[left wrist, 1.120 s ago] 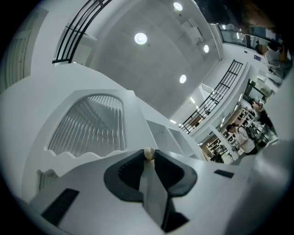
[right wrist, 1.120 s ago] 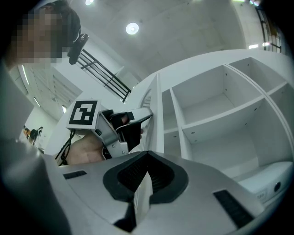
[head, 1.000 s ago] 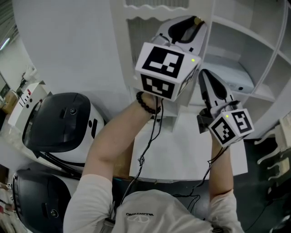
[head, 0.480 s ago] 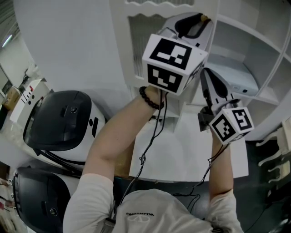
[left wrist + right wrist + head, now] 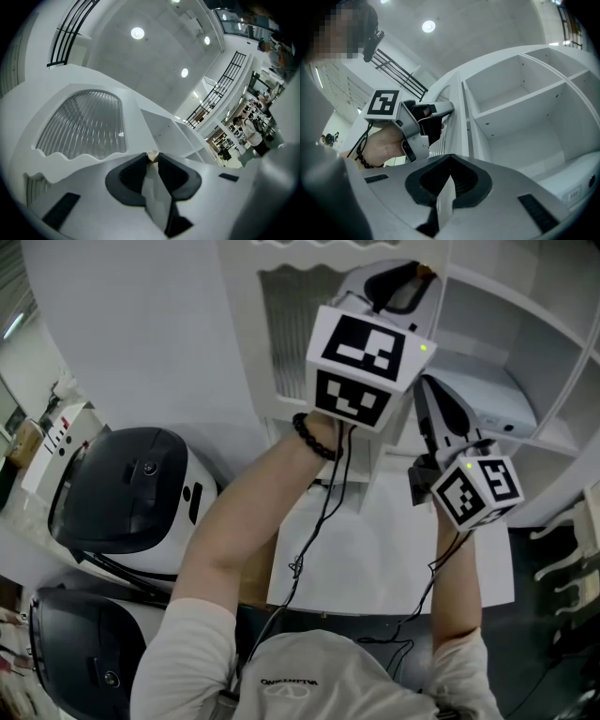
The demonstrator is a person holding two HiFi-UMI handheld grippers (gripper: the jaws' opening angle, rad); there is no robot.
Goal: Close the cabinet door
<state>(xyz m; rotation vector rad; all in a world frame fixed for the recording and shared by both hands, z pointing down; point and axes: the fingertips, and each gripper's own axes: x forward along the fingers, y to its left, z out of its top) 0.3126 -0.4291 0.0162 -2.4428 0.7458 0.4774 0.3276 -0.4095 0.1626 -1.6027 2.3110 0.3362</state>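
Observation:
The white cabinet door (image 5: 281, 334), with a ribbed glass panel (image 5: 84, 124), stands partly open in front of the open shelves (image 5: 511, 329). My left gripper (image 5: 412, 276) is raised to the door's free edge and shut on its small cream knob (image 5: 153, 155). The right gripper view shows that left gripper (image 5: 424, 117) against the door's edge (image 5: 458, 117). My right gripper (image 5: 420, 392) is just right of it, pointing up at the shelves (image 5: 520, 108). Its jaws (image 5: 450, 157) are shut with nothing between them.
A white box (image 5: 502, 395) lies on a lower shelf. Two black-and-white machines (image 5: 122, 488) (image 5: 84, 652) stand at the left. A white flat surface (image 5: 394, 559) lies below my arms. The cabinet's right edge curves down (image 5: 572, 352).
Both grippers have shifted a little to the right and up in the head view. The door's edge has moved with the left gripper towards the shelves.

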